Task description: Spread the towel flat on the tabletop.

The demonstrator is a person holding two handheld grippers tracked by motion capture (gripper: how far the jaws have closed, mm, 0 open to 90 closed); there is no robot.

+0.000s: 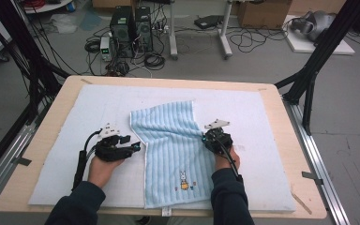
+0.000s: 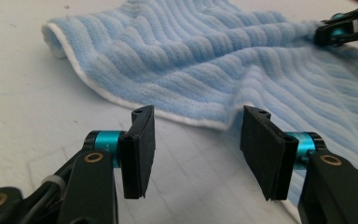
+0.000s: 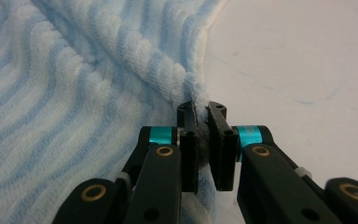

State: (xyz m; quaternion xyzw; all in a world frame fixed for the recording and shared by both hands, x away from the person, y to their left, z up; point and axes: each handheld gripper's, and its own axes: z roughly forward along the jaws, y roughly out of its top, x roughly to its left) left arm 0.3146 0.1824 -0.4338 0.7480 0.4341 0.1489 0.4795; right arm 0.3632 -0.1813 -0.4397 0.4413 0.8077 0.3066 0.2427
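Between the fingers of the right gripper a ridge of the blue striped towel was pinched: in the right gripper view the two pads pressed on the towel's right-hand edge, with the fabric bunched into a fold rising just beyond the tips. The left gripper stood with its fingers spread and nothing between them; in the left gripper view the towel's white-bordered edge lay just ahead of the tips and a little to the right pad's side, not touching either pad. In the high view the towel lay on the pale mat covering the bench, its far part rumpled and skewed, its near part flat with a small rabbit motif close to the near hem. The step in hand looked like taking hold of the towel at both sides, perhaps for spreading or folding, with the right side already secured and the left side yet to be taken. The next move probably called for the left fingers to slide forward so the near edge passed between the pads, low enough to catch the border against the mat, then to close without dragging the cloth.
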